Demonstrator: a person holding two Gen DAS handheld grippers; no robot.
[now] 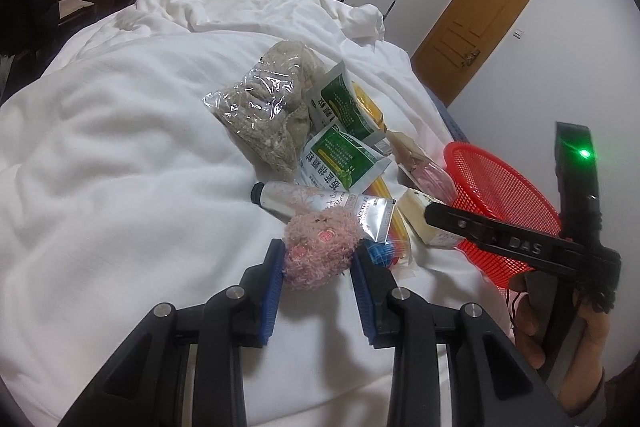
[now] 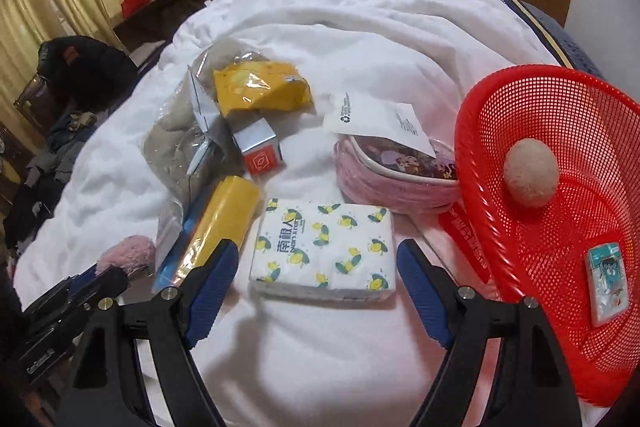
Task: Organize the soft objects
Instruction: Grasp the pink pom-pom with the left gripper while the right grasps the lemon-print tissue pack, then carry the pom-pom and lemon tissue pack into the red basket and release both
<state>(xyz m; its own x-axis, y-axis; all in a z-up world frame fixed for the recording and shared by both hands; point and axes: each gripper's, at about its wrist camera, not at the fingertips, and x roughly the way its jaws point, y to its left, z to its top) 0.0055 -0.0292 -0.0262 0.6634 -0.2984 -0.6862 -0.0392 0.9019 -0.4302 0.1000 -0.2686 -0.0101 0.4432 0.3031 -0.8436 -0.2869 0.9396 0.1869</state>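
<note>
A: The left gripper (image 1: 318, 269) has its blue pads on either side of the pink plush toy (image 1: 320, 247), which lies on the white duvet (image 1: 120, 147) at the near end of the clutter. The pads look to be touching the fur, though whether they grip it firmly cannot be told.

B: And the right gripper (image 2: 316, 277)?

A: Spread wide and holding nothing, its fingers flanking the lemon-print tissue pack (image 2: 324, 251) without touching it. The red mesh basket (image 2: 560, 207) sits just to the right, with a fuzzy ball (image 2: 530, 173) and a small packet (image 2: 608, 281) already inside.

B: So the step in hand is probably lifting the plush toward that basket.

A: That seems likely. The toy will squash, so the pads should close until the fur compresses and grip its middle, not the loose fluff. The hand cream tube (image 1: 320, 207) touches its far side, and a clear bag of yellow items (image 1: 394, 227) lies just beside it.

B: Then a straight lift first, before swinging right, would keep the tube from being dragged along.

A: Yes, and the right gripper's body hangs over the basket in the left view, so it may need room.
</note>
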